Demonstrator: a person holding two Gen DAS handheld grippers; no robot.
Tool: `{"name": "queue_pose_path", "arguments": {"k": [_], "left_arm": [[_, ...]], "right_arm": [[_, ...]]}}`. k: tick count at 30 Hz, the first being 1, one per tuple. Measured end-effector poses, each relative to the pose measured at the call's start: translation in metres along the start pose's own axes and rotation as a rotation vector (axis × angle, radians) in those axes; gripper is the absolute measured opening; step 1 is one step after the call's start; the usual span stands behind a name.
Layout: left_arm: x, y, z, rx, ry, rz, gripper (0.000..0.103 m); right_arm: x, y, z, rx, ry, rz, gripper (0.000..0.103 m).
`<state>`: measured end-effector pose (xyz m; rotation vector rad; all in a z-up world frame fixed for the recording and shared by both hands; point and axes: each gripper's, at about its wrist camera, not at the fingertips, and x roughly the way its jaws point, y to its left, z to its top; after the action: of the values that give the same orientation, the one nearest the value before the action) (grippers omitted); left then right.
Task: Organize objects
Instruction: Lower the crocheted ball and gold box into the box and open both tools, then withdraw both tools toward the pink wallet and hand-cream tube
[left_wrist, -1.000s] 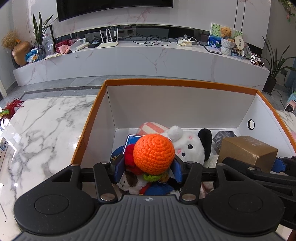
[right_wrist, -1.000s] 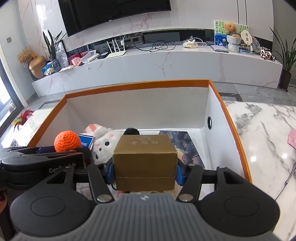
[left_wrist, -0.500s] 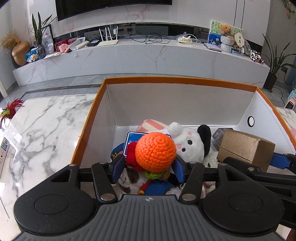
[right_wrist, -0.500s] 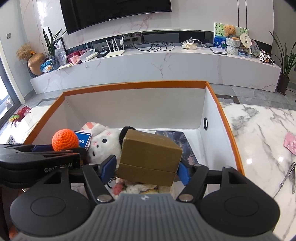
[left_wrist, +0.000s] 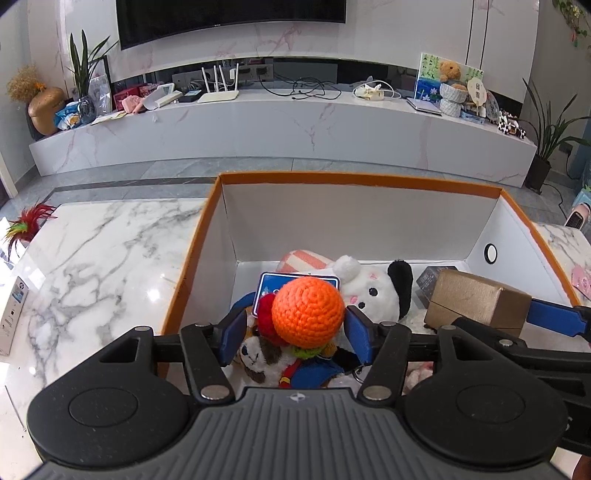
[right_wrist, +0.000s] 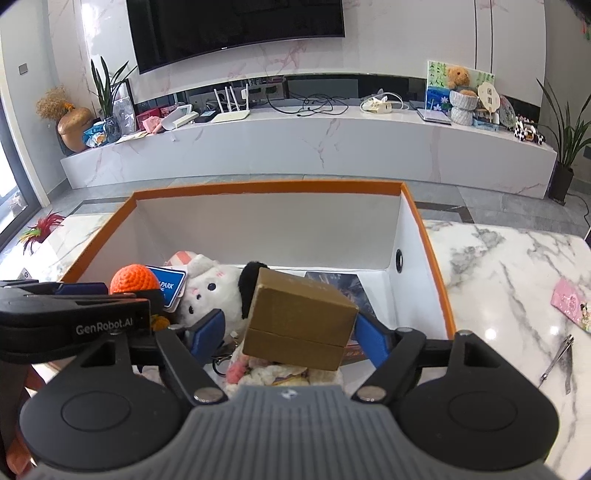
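Note:
An orange-rimmed white box (left_wrist: 354, 180) (right_wrist: 266, 186) stands on the marble table and holds several toys. My left gripper (left_wrist: 295, 325) hangs over its near left part, its blue pads against an orange crochet ball (left_wrist: 308, 312) with a red ball and green leaves attached. My right gripper (right_wrist: 290, 328) is open over the near right part; a gold cardboard box (right_wrist: 299, 319) lies tilted between its spread pads, clear of both, resting on soft toys. The gold box also shows in the left wrist view (left_wrist: 476, 302). A white plush rabbit (right_wrist: 218, 291) lies in the box's middle.
Inside the box are also a blue card (right_wrist: 170, 286), a small dog plush (left_wrist: 262, 356), a striped pink item (left_wrist: 303, 262) and a dark booklet (right_wrist: 340, 284). On the table right of the box lie a pink card (right_wrist: 570, 302) and a metal tool (right_wrist: 557, 356). A feather toy (left_wrist: 26, 225) lies far left.
My right gripper's jaws have spread and let go of the gold box, which has tipped and dropped onto the toys. My left gripper has kept its hold on the crochet ball and risen slightly.

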<state>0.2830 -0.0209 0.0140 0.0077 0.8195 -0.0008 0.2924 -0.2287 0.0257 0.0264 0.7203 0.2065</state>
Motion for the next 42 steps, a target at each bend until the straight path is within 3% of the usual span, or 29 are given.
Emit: {"name": "queue_pose_path", "arguments": {"k": [22,33,42], "left_arm": [[-0.04,0.01,-0.01,0.036,-0.042,0.027,0.068],[-0.074,0.005,-0.038,0.096,-0.017,-0.072,0.069],[-0.081,-0.01,-0.079,0.176,0.073,-0.148,0.069]], "right_arm": [[-0.039,0.007,-0.008,-0.04,-0.033,0.009,0.082],[-0.076,0.01,-0.016,-0.096,-0.06,0.006,0.084],[-0.112,-0.003,-0.032,-0.088,-0.074,0.003,0.085]]}}
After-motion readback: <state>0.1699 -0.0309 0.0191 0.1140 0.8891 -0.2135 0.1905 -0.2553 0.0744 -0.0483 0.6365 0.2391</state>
